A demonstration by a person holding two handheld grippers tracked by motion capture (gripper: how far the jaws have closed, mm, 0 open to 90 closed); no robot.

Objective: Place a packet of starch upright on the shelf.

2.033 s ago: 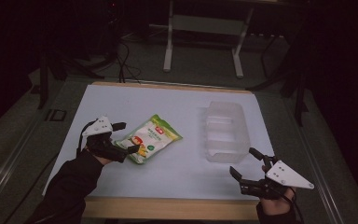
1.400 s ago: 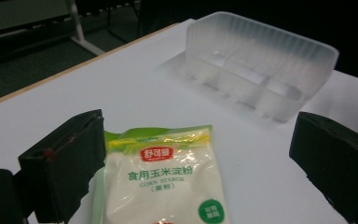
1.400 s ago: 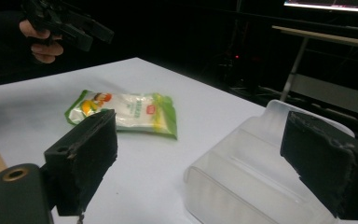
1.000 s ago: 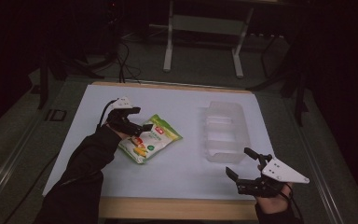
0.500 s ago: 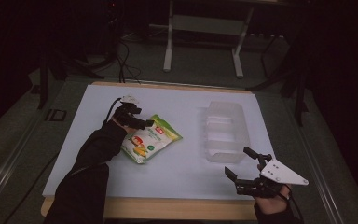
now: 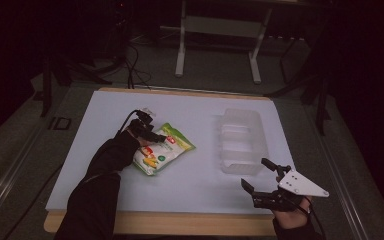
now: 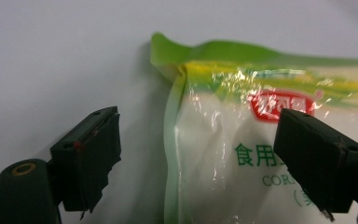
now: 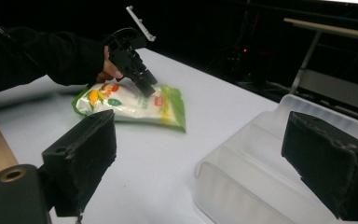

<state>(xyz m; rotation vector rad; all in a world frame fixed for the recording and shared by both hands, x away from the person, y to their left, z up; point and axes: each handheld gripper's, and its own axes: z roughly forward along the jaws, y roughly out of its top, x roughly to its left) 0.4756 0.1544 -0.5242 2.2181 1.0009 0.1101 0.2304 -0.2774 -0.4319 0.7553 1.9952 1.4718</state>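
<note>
straddling the green top corner of the pouch point(image 7: 242, 149) with the left gripper point(image 7: 205, 154), fingers point(image 7: 91, 156) spread, we lower and close firmly; right gripper point(image 6: 261, 180) open, idle.

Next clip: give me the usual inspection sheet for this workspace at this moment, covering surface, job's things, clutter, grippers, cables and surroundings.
Surface: white table top with a wooden front edge, evenly lit.
Job's things: green and white snack bag lying flat at centre left; clear plastic bin to its right, nothing seen inside.
Clutter: nothing seen.
Grippers: left gripper open, its jaws straddling the bag's sealed end, not closed on it; right gripper open, near the front edge beside the bin, holding nothing.
Cables: a black cable trails from the left gripper; more cables on the floor behind the table.
Surroundings: dark room; metal stand legs behind the table.
</note>
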